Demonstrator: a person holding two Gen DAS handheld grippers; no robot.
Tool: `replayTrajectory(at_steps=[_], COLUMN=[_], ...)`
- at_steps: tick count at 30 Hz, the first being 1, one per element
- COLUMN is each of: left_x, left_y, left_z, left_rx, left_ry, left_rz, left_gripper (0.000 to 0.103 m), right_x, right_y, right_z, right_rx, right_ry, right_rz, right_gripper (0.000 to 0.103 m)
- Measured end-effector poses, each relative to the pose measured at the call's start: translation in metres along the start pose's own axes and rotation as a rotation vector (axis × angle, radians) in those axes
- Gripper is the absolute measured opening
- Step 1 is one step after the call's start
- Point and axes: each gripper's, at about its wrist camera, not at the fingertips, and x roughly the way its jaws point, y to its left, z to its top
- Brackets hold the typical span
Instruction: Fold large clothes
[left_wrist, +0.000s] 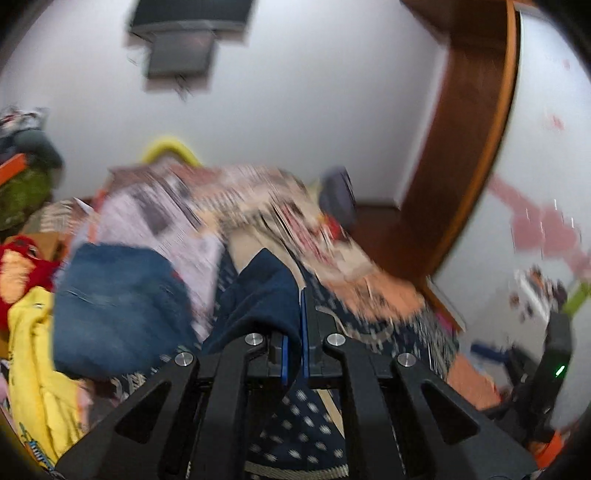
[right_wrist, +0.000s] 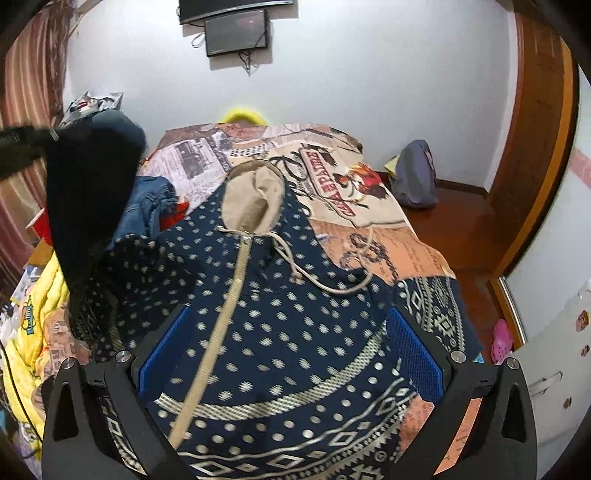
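Observation:
A large navy hoodie (right_wrist: 280, 332) with beige dots, a beige zipper and a beige-lined hood lies front up on the bed. My right gripper (right_wrist: 291, 350) is open just above its chest, blue pads wide apart on either side of the zipper. My left gripper (left_wrist: 293, 350) is shut on a fold of the hoodie's navy sleeve (left_wrist: 266, 295) and holds it lifted. In the right wrist view that raised sleeve (right_wrist: 88, 184) hangs dark at the left, with the left gripper mostly hidden behind it.
The bed has a printed newspaper-pattern cover (right_wrist: 332, 173). Jeans (right_wrist: 147, 210), a yellow garment (right_wrist: 44, 306) and red cloth (left_wrist: 22, 266) are piled at the left. A grey bag (right_wrist: 415, 177) sits on the wooden floor at the right, beside a wooden door frame (right_wrist: 535, 147).

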Motion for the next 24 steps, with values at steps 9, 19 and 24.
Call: replayTrajectory(at_steps=[9, 19, 24], left_x=[0.111, 0.122, 0.074], left_y=[-0.057, -0.081, -0.079], left_z=[-0.076, -0.128, -0.119], left_rx=[0.084, 0.233, 0.29], left_ry=[0.414, 0.58, 0.474], left_rz=[-0.075, -0.105, -0.104], left_gripper=[0.004, 0.03, 0.049], right_x=[0.005, 0.005, 0.003], right_y=[-0.028, -0.032, -0.018], right_z=[-0.014, -0.024, -0.019], right_rx=[0.043, 0.02, -0.024], right_ry=[0.051, 0.097, 0.088], right_rz=[-0.026, -0.04, -0.025], right_gripper=[0.103, 0.103, 0.103])
